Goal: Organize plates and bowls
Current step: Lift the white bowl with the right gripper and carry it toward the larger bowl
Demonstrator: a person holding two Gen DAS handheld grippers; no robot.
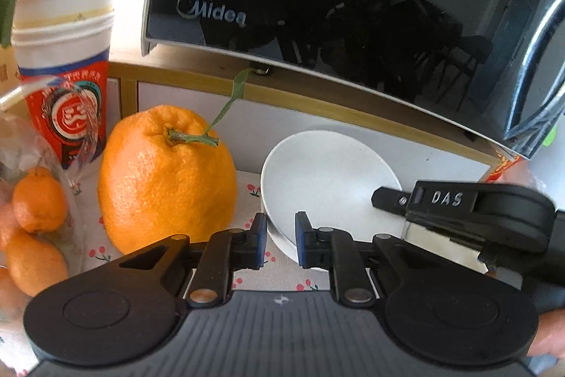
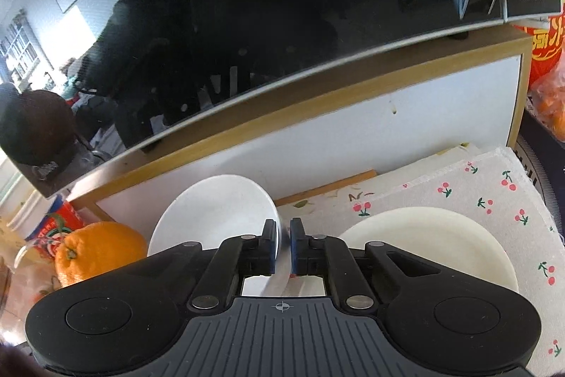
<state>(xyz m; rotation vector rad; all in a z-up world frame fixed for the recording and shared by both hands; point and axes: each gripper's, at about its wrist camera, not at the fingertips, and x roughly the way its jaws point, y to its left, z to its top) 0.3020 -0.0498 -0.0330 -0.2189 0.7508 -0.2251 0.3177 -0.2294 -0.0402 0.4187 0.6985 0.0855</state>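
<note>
White bowl [image 1: 328,179] sits tilted on the cherry-print cloth [image 2: 494,186], between the big orange [image 1: 166,175] and a cream plate [image 2: 430,235]. Left gripper [image 1: 280,241] straddles its near rim, jaws slightly apart. Right gripper [image 2: 282,248] pinches the rim, jaws nearly closed on it.

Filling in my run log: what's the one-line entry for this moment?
left gripper straddles white bowl rim, grip unclear | right gripper shut on bowl rim | bowl tilted | cream plate flat on cloth
</note>
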